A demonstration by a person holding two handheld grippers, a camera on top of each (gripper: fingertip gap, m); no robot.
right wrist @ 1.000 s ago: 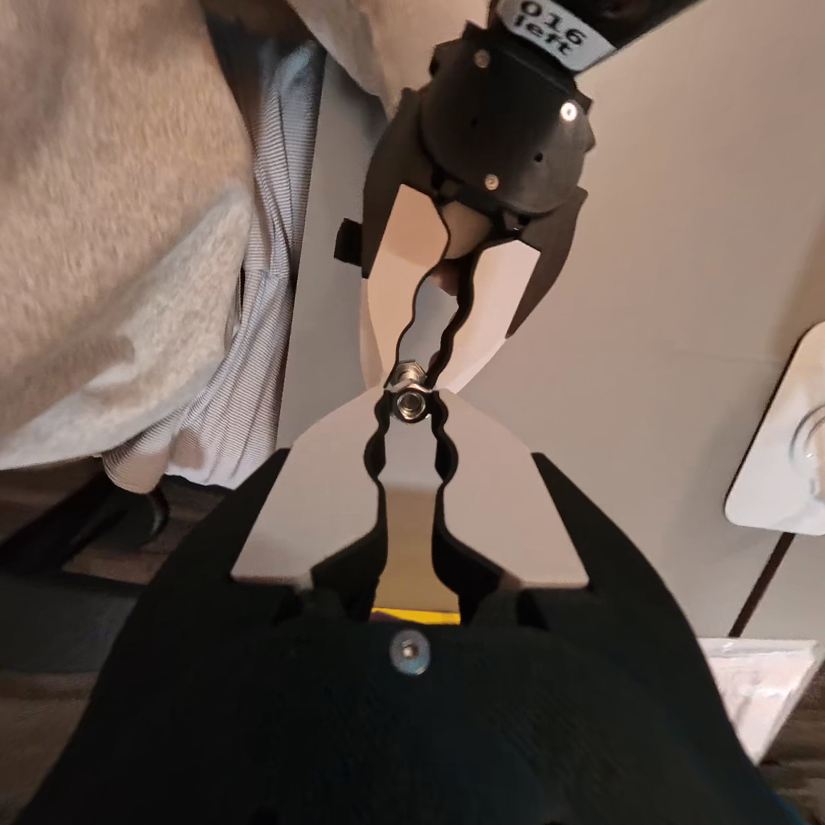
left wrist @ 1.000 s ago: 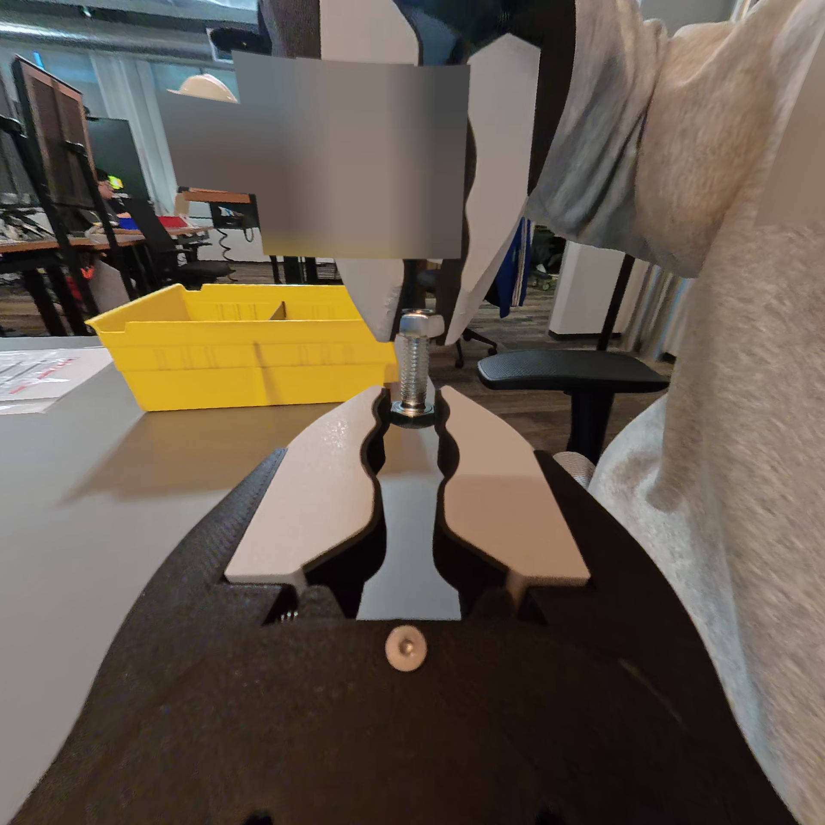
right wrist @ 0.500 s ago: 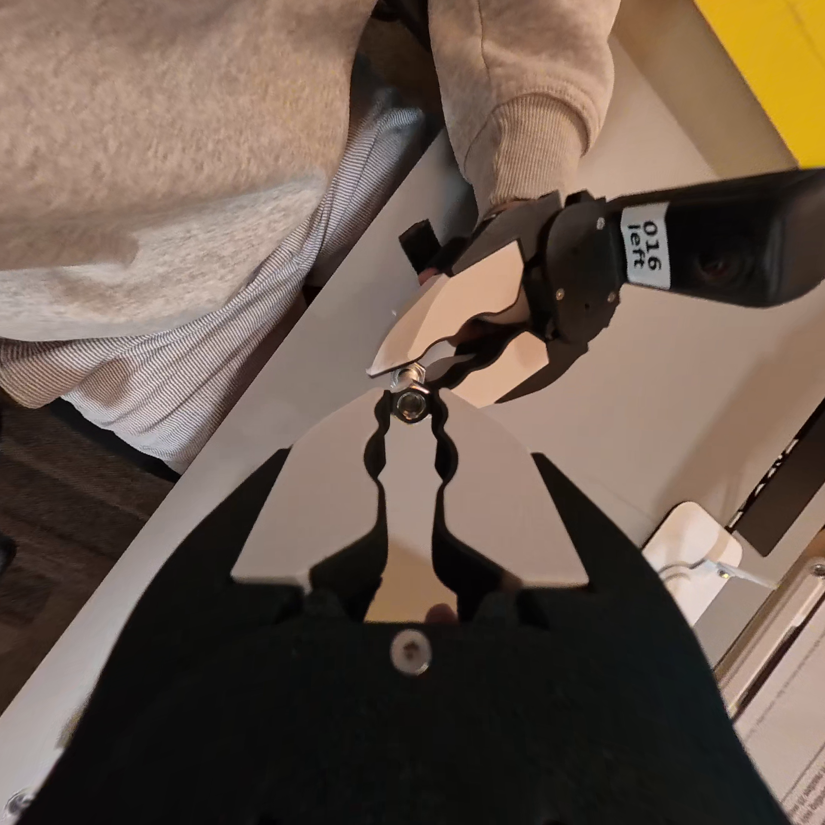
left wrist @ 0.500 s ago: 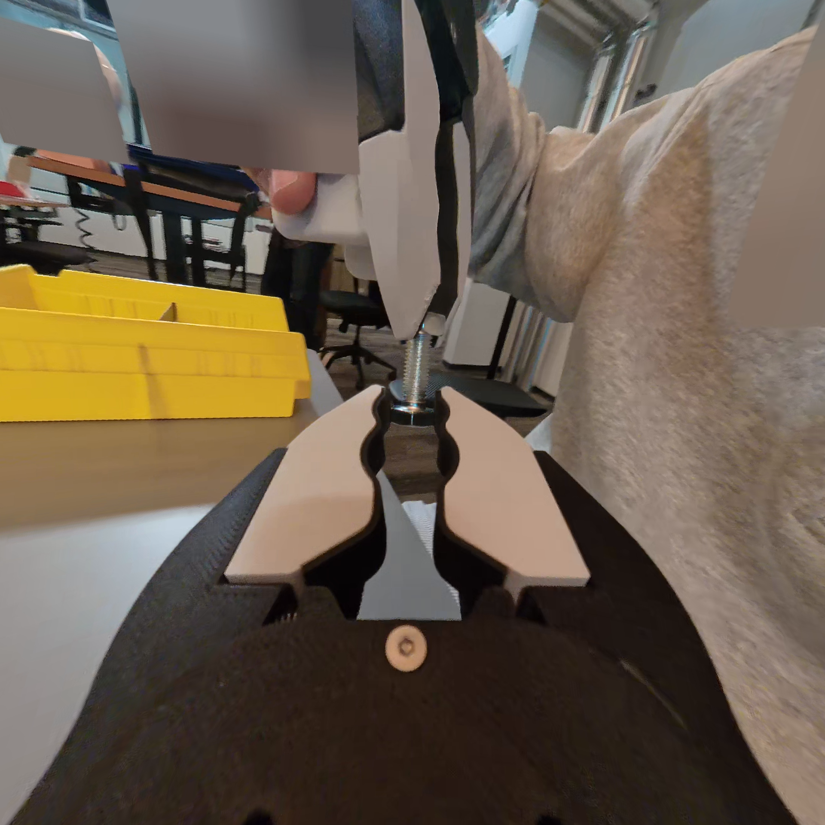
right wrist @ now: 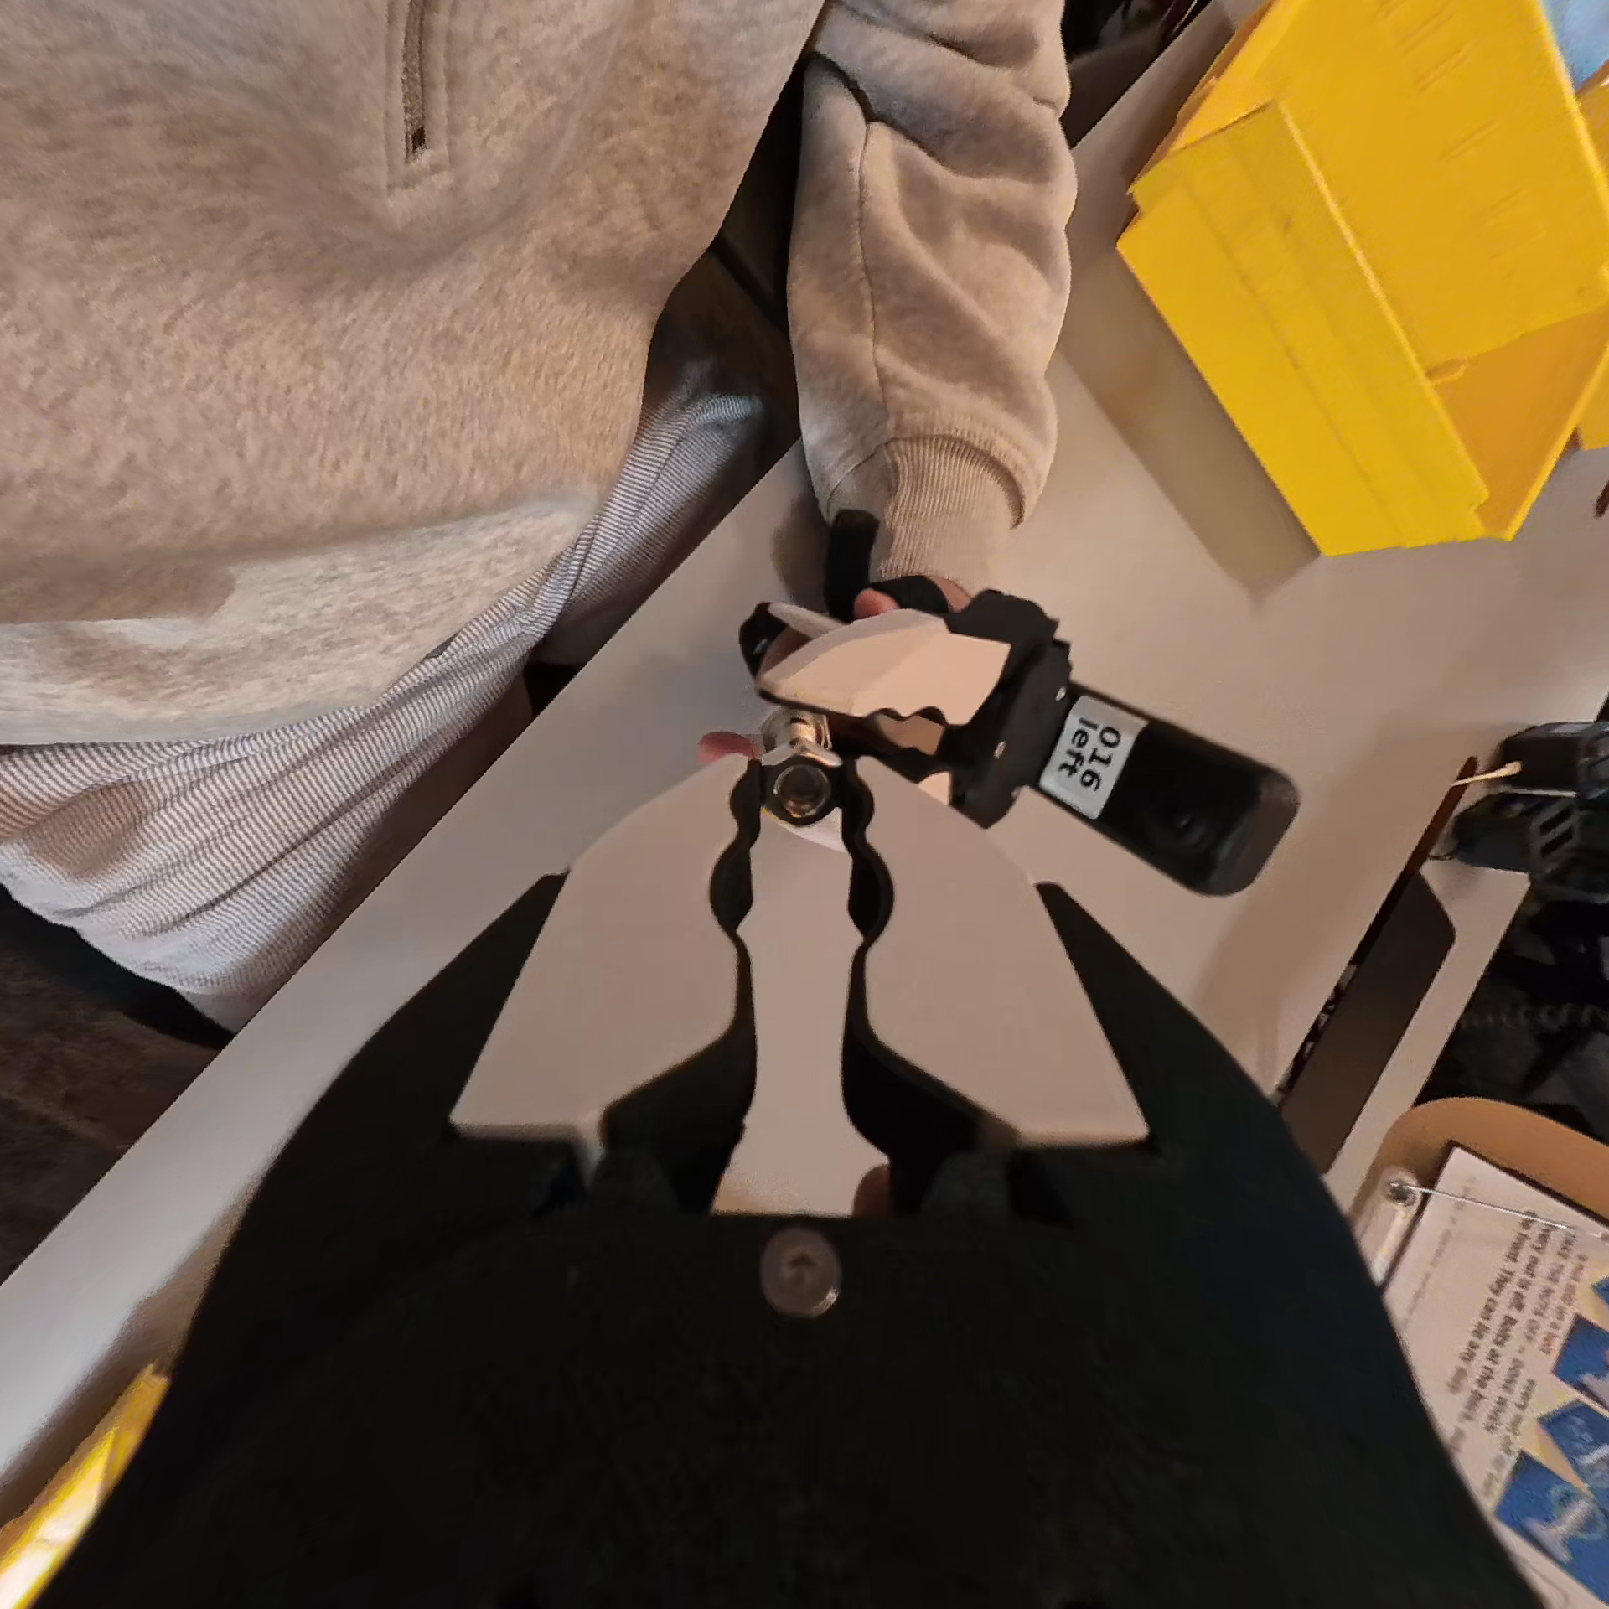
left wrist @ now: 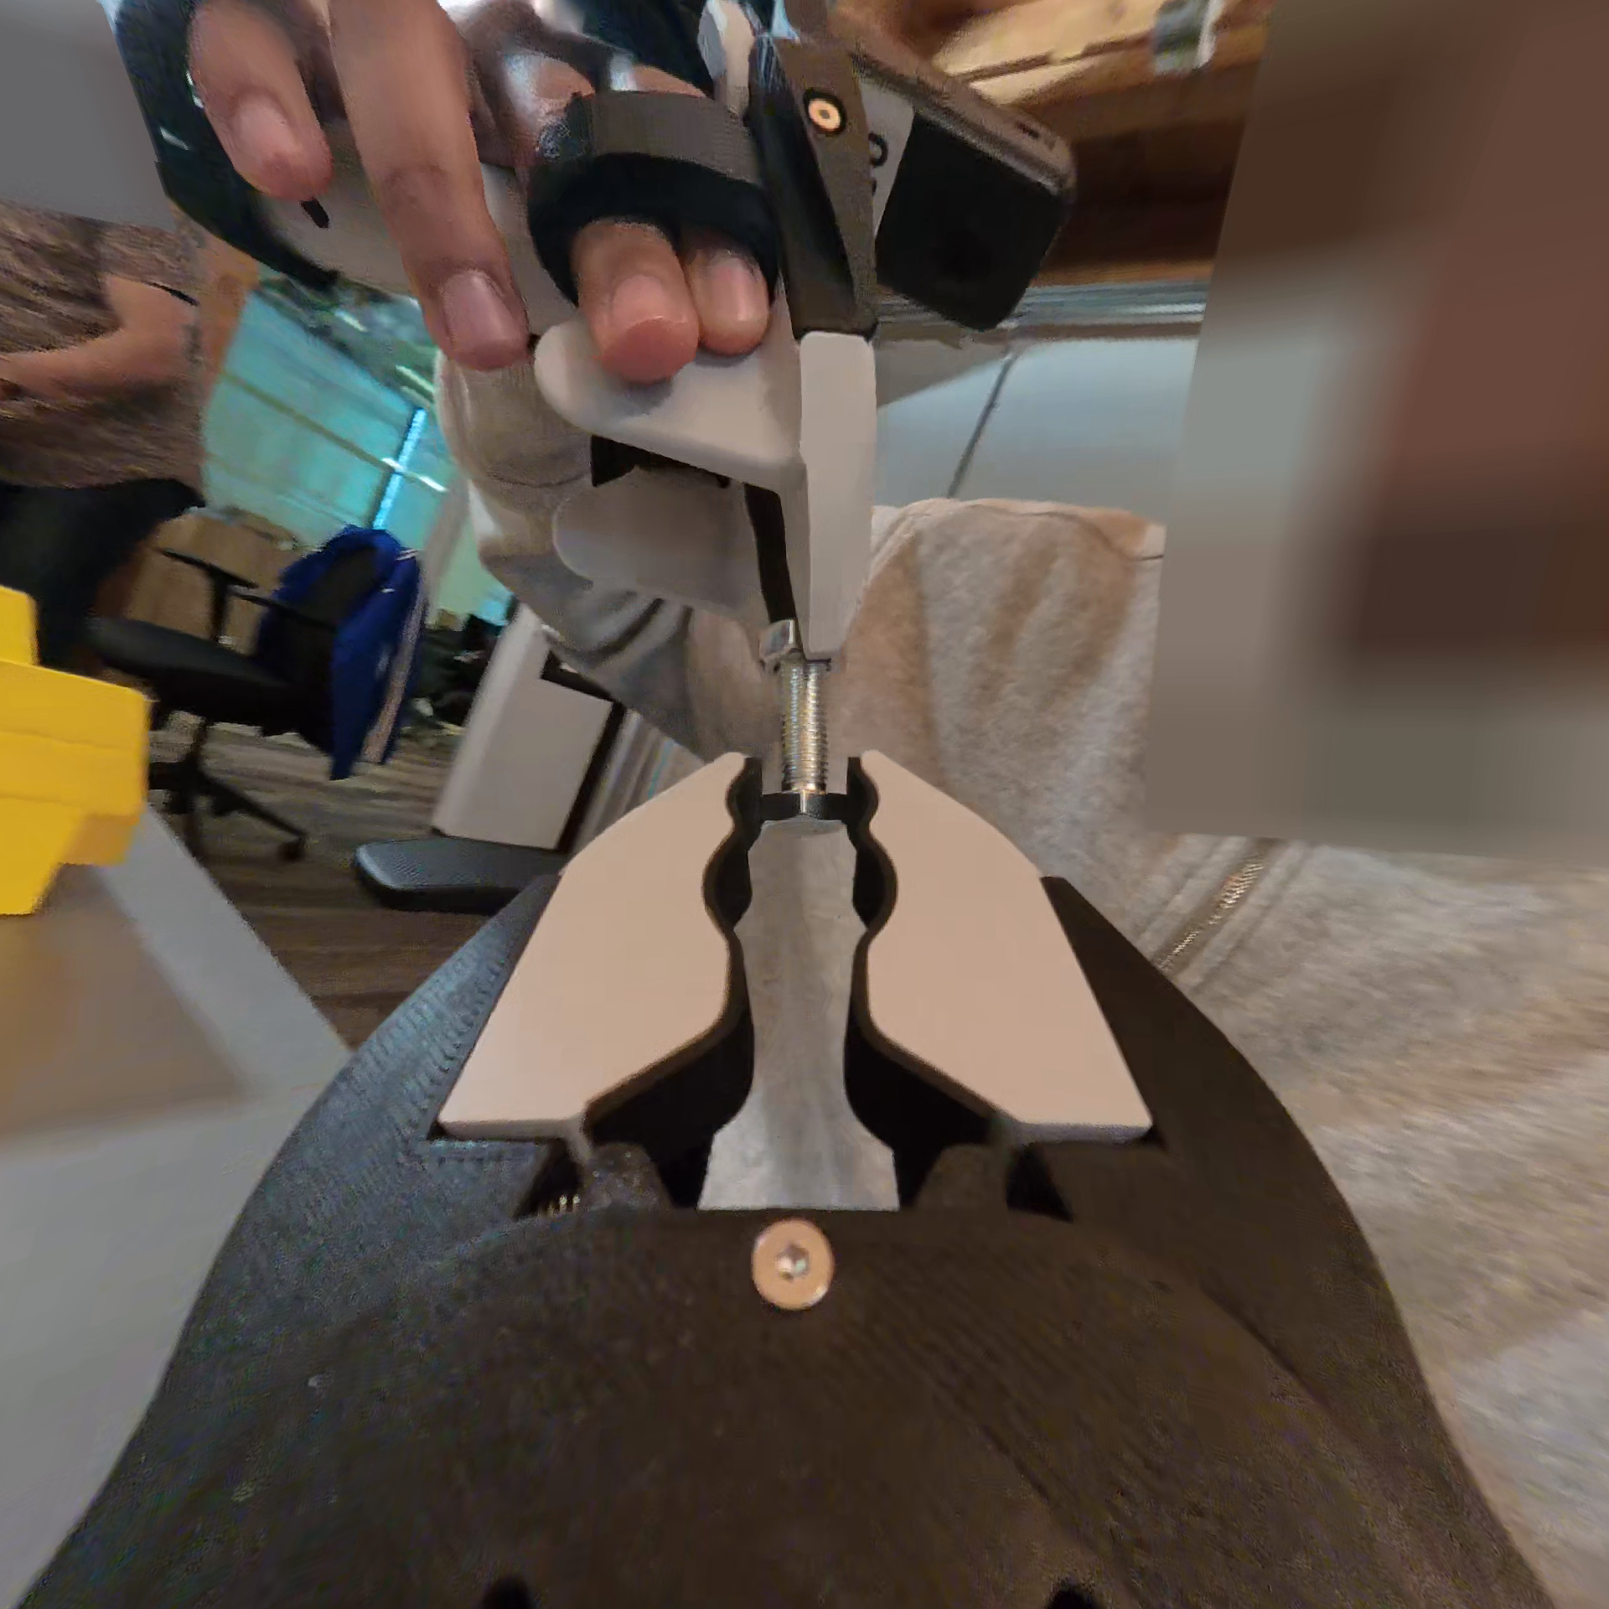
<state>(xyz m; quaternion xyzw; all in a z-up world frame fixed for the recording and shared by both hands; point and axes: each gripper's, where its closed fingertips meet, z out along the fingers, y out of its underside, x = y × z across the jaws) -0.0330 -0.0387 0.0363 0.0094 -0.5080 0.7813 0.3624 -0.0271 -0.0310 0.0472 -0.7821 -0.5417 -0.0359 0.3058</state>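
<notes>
My left gripper [left wrist: 801, 784] is shut on a dark nut [left wrist: 799, 808] at its fingertips. A silver threaded bolt [left wrist: 803, 723] stands up out of the nut. My right gripper [left wrist: 810, 649] comes down from above, held by a hand, and is shut on the bolt's head. In the right wrist view my right gripper [right wrist: 801, 784] clamps the hex bolt head [right wrist: 799, 791] end-on. Just beyond it, the left gripper [right wrist: 784, 727] lies sideways over the table edge. The person's grey sweater is close behind both.
A yellow bin [right wrist: 1393, 305] stands on the grey table [right wrist: 1219, 566] and shows at the left edge of the left wrist view [left wrist: 61, 766]. A printed sheet [right wrist: 1524, 1306] and black gear [right wrist: 1550, 810] lie at the right. An office chair [left wrist: 218, 670] stands on the floor. My two grippers' fingertips are within a few centimetres of each other.
Both grippers stay shut on the bolt and nut. The left gripper has swung round towards the person and the yellow bin has slid out to the left. The right gripper has turned about the bolt.
</notes>
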